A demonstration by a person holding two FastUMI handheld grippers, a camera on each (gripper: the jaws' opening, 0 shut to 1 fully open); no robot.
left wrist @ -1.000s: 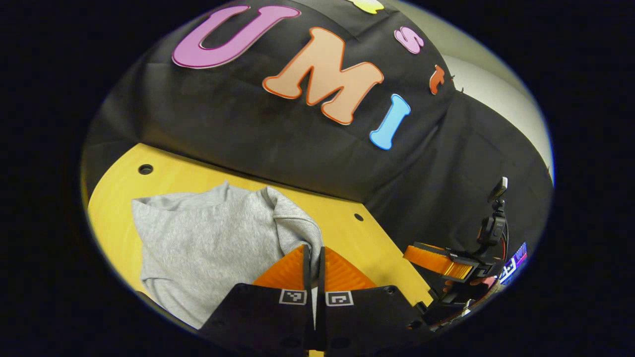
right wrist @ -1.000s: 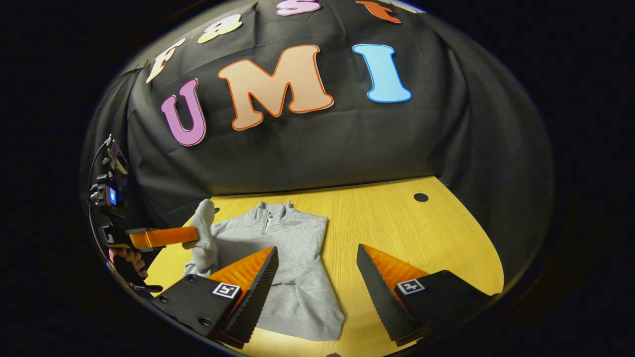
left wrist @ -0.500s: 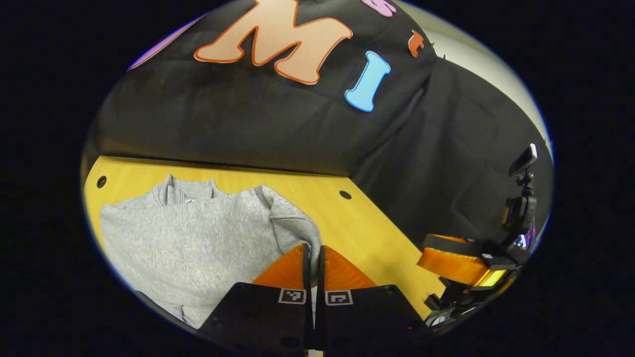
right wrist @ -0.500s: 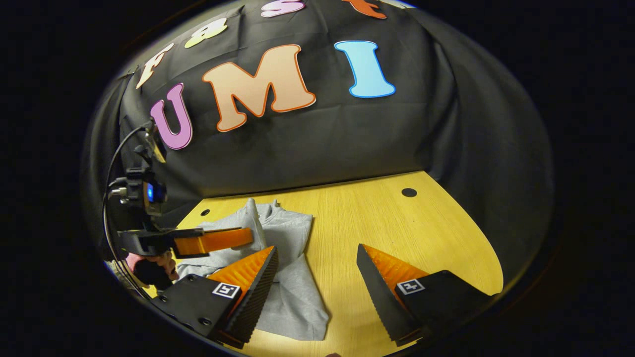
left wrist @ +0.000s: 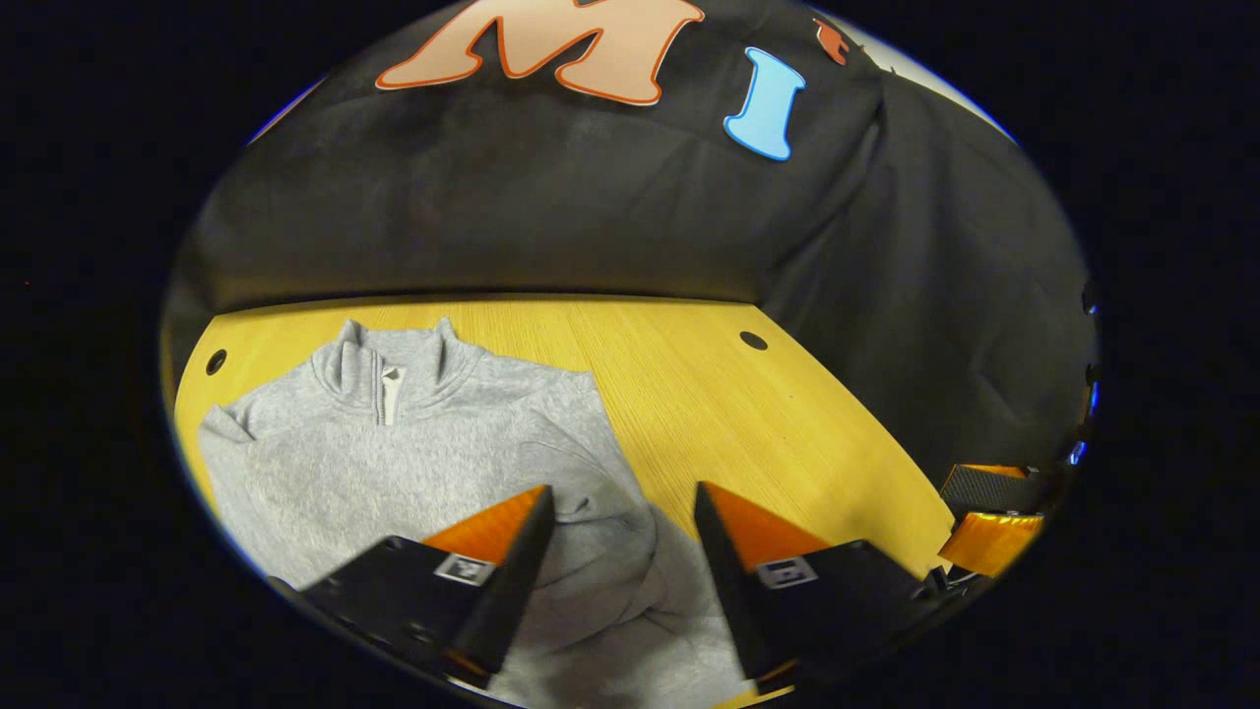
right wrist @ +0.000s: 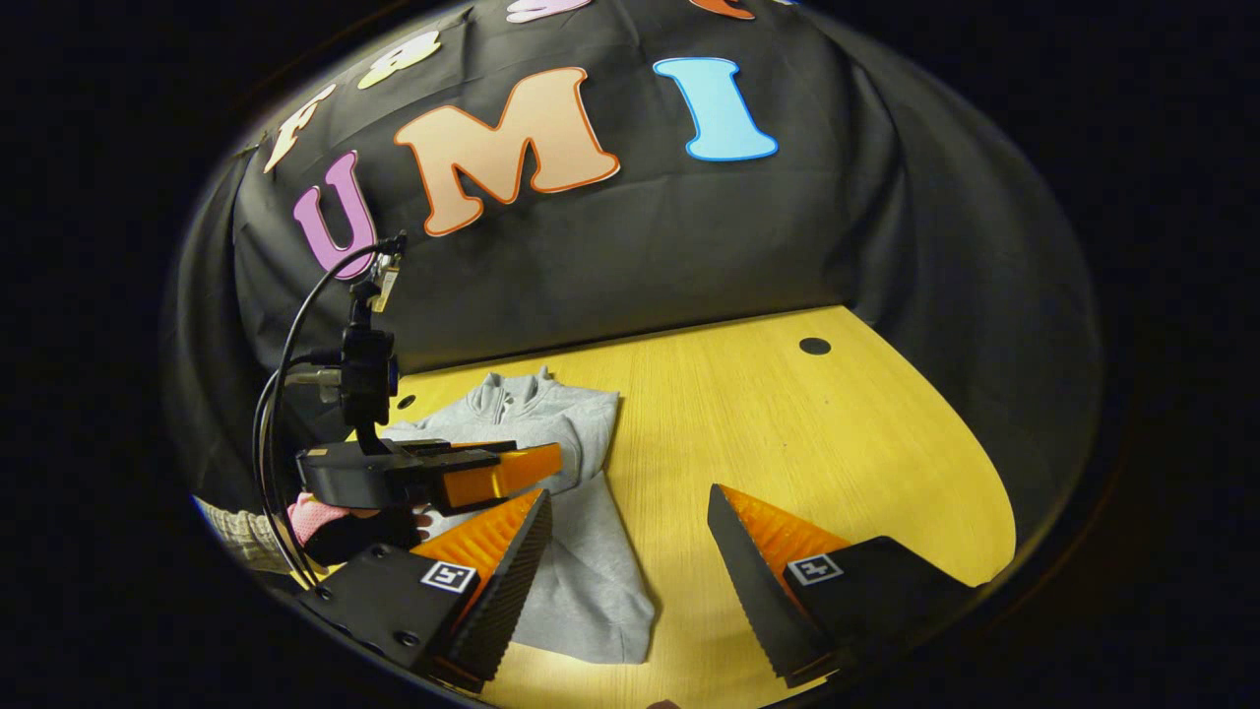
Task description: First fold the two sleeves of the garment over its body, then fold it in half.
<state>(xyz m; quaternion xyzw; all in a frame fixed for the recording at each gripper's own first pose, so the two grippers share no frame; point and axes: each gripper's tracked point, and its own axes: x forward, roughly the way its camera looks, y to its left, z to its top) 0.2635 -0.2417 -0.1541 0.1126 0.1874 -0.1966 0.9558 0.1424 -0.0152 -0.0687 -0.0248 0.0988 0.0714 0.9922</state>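
My 2 grippers, left gripper [left wrist: 620, 512] and right gripper [right wrist: 626, 517], hang spread wide over the yellow wooden table [right wrist: 787, 423]; grey garment [left wrist: 394, 453] lies flat, black cloth wall [right wrist: 640, 246] behind

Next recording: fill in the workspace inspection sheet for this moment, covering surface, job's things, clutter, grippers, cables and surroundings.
Surface: yellow wooden table with small round holes near its edge.
Job's things: grey zip-neck garment lying on the table, collar toward the wall; a sleeve lies bunched on the body between the left gripper's fingers.
Clutter: nothing seen.
Grippers: left gripper open, holding nothing, just above the garment; right gripper open, over the garment's edge and bare table, holding nothing.
Cables: black cables loop from the left gripper's top mount down toward the hand holding it.
Surroundings: black cloth wall behind the table.
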